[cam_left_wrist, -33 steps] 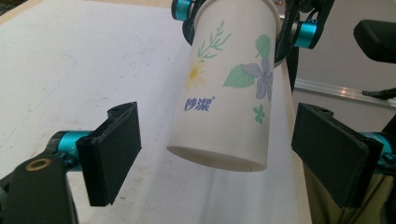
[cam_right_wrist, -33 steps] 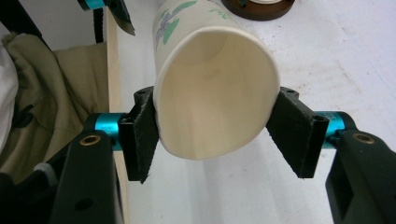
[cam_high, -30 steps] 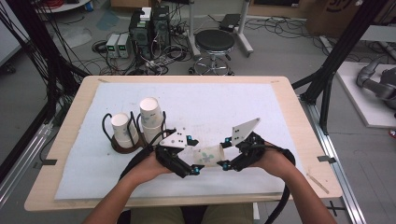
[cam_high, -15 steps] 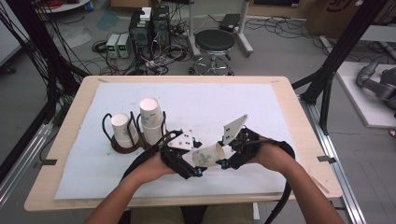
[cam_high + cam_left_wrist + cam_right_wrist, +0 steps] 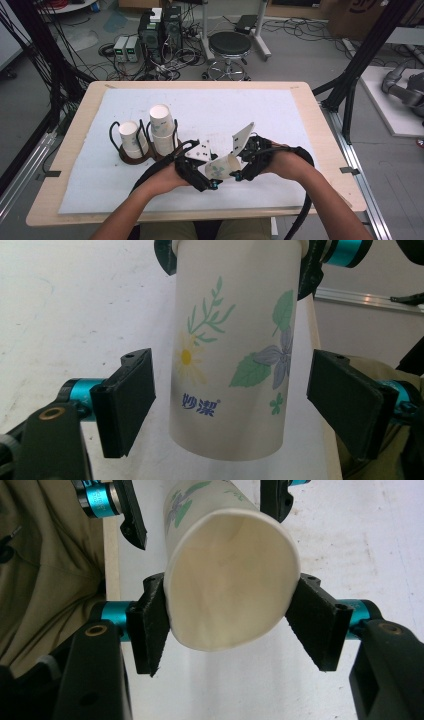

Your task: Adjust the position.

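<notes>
A white paper cup (image 5: 221, 167) printed with flowers lies on its side in the air above the front of the table. My right gripper (image 5: 240, 166) is shut on its rim, and the mouth (image 5: 230, 580) is squeezed into an oval between the pads of the right gripper (image 5: 232, 622). The cup's base end (image 5: 230, 355) sits between the jaws of my left gripper (image 5: 235, 400), which is open, with a gap on each side. In the high view the left gripper (image 5: 209, 176) faces the right one across the cup.
A dark wire cup holder (image 5: 131, 159) at the left holds a single cup (image 5: 131, 139) and a taller stack of cups (image 5: 162, 127). A white mat (image 5: 285, 115) covers the wooden table (image 5: 327, 145). The person's lap lies just past the front edge.
The two grippers have drawn closer together. The right one has carried the cup to the left, so its base now lies between the left jaws.
</notes>
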### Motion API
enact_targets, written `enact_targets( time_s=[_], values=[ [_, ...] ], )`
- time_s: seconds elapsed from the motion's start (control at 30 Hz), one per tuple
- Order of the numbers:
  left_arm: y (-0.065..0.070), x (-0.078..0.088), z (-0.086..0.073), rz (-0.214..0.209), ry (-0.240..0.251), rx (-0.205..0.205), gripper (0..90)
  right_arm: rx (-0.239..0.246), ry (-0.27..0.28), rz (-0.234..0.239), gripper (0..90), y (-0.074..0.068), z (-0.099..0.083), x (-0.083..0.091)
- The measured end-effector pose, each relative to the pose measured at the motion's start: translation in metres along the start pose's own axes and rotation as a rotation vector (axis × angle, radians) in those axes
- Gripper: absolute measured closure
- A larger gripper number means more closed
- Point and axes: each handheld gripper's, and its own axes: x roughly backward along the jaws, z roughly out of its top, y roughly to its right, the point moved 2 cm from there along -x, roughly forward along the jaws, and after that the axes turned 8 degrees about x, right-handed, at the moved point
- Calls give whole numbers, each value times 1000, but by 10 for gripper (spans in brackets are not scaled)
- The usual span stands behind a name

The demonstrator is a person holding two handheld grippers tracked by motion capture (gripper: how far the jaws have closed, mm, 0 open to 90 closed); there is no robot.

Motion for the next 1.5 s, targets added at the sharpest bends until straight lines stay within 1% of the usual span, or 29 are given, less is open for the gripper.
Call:
enact_targets(
  time_s=[0.03, 0.2, 0.3, 0.4, 0.63, 0.8, 0.9, 0.93, 0.97, 1.0, 1.1, 1.33, 1.43, 1.5],
  values=[
    [0, -1, 0, 0, 0, 4, 196, 10, -14, -1, 371, 0, 2, -1],
    [-1, -2, -1, 2, -21, -5, 196, 19, -31, 3, 371, 1, 5, -2],
    [0, -3, -1, 3, -20, 0, 196, 28, -47, 6, 371, 1, 9, -1],
    [0, -4, -2, 6, -33, -5, 196, 32, -54, 11, 371, 2, 11, -1],
    [1, -7, 0, -1, -39, -6, 205, 46, -89, 16, 370, 2, 17, -3],
    [1, -8, -1, -7, -52, -2, 239, 50, -103, 19, 370, 2, 18, -6],
    [0, -9, -1, -11, -62, -5, 283, 55, -115, 25, 369, 1, 18, -8],
    [1, -9, -1, -16, -65, -4, 283, 55, -115, 25, 369, 1, 18, -8],
    [1, -9, -1, -17, -66, -6, 318, 54, -120, 27, 369, 1, 19, -8],
    [1, -10, -1, -14, -67, -8, 318, 54, -120, 27, 369, 1, 19, -8],
    [0, -9, -1, -10, -72, -11, 373, 58, -121, 29, 368, 0, 19, -9],
    [0, -11, -2, -20, -76, -6, 375, 46, -86, 37, 358, 0, 18, -8],
    [0, -11, -1, -18, -72, -2, 374, 10, -57, 43, 336, 0, 15, -8],
    [0, -11, -1, -13, -57, 6, 373, -18, -14, 41, 301, 2, 12, -7]
  ],
)
